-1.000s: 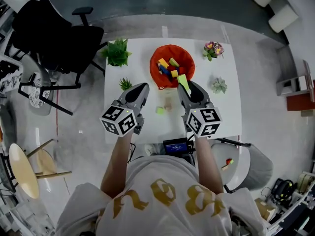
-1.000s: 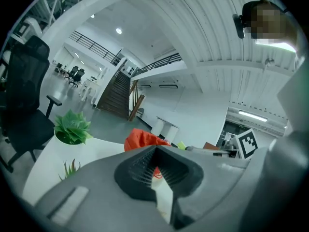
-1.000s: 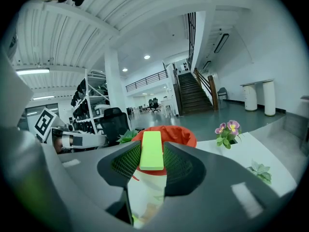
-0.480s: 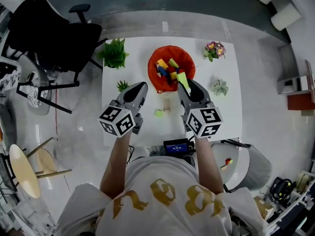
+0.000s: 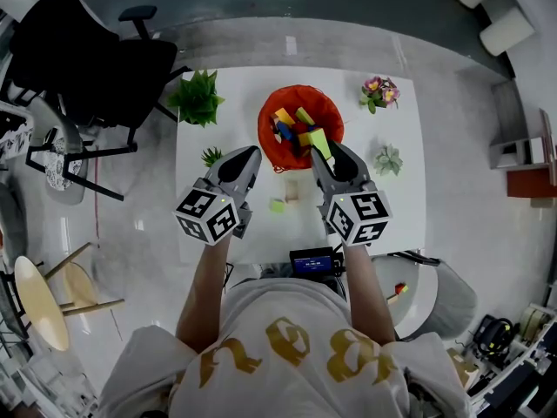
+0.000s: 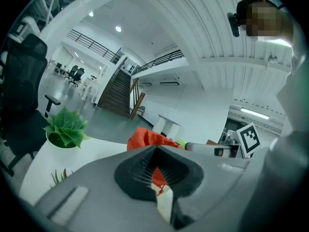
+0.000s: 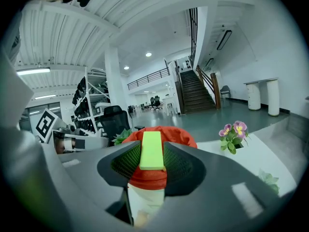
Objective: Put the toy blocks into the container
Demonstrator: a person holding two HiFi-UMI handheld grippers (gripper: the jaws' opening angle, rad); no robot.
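The right gripper (image 7: pixel 150 154) clenches its fingers on a lime block (image 7: pixel 151 150), whose long axis points toward the orange container (image 5: pixel 265 122) at upper centre. The left gripper (image 6: pixel 155 152) has its fingers pressed together, empty.

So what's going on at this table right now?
A person is moving toy blocks off a white table into a red basket, which already holds several. The right gripper is shut on a light green block at the basket's near rim. The left gripper is shut with nothing in it. A small green block and a pale block lie on the table between the grippers.
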